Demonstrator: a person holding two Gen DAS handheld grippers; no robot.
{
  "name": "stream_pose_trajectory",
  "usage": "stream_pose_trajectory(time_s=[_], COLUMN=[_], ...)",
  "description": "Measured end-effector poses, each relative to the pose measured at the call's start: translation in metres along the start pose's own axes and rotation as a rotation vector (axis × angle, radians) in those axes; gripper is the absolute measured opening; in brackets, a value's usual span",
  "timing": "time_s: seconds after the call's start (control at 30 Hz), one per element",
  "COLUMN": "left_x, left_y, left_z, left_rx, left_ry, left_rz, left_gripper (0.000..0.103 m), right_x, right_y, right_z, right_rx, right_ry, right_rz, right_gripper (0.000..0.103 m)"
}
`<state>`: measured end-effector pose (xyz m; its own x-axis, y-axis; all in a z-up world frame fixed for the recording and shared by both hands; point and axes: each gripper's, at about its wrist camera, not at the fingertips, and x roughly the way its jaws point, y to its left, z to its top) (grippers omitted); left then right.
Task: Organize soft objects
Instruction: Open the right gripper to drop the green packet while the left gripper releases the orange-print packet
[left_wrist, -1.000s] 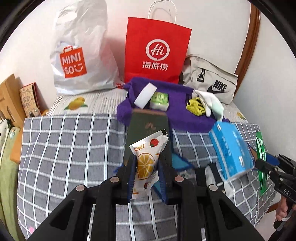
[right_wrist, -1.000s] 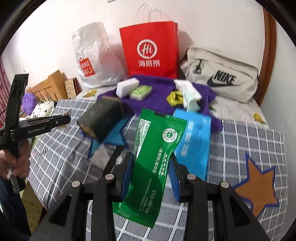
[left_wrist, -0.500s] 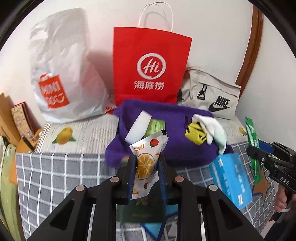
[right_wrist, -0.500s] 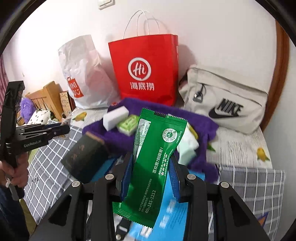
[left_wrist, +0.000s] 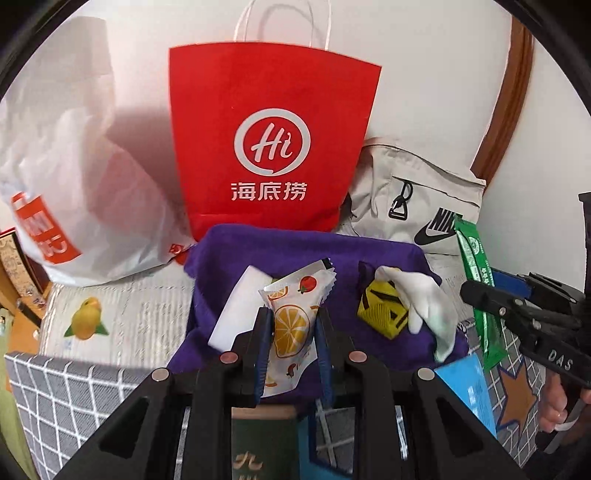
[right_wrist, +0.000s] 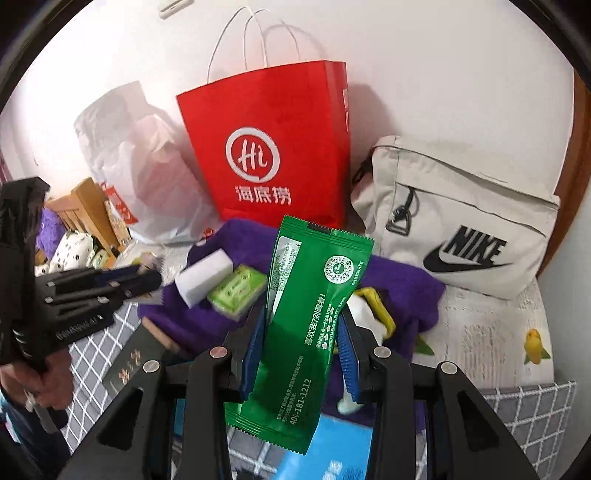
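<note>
Both of your tools carry sachets over the purple cloth on the bed.

Left wrist view: your left tool pinches a white sachet printed with an orange slice, at lower centre; the red bag reading "Hi 海底捞" looms larger than a second ago. Right wrist view: your right tool pinches a green sachet marked "400-181-1212"; the purple cloth now lies directly behind it, beside the "NIKE" bag.

White wall, brown wooden trim
</note>
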<state>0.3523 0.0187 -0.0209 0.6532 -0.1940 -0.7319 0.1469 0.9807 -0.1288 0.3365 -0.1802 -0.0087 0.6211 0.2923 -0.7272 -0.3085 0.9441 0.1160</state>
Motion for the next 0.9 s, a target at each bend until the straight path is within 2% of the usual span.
stream_pose_trajectory(time_s=[0.13,0.27,0.5,0.57,0.9], left_x=[0.015,0.031,0.056,0.060,0.081], left_y=[0.001,0.009,0.015,0.016,0.007], left_z=[0.009,0.008,0.005,0.004,-0.002], left_rx=[0.001,-0.024,-0.027,-0.024,-0.010], left_ry=[0.009,0.034,0.082,0.091,0.145], left_rz=[0.012,-0.006,-0.003,0.004,-0.004], left_gripper=[0.022,0.022,0.022,0.022,0.023], right_x=[0.023,0.048,0.087,0.098,0.115], right_y=[-0.004,-0.009,-0.012,-0.014,-0.017], right_z=[0.009,0.006,-0.004,-0.007,-0.013], right_rx=[0.013,0.022,0.005,-0.007,-0.011], right_ry=[0.031,0.071,0.167,0.192,0.220], right_rz=[0.016,0.015,-0.013,-0.056,-0.058], right_gripper=[0.038,0.038,0.038,0.038,0.046])
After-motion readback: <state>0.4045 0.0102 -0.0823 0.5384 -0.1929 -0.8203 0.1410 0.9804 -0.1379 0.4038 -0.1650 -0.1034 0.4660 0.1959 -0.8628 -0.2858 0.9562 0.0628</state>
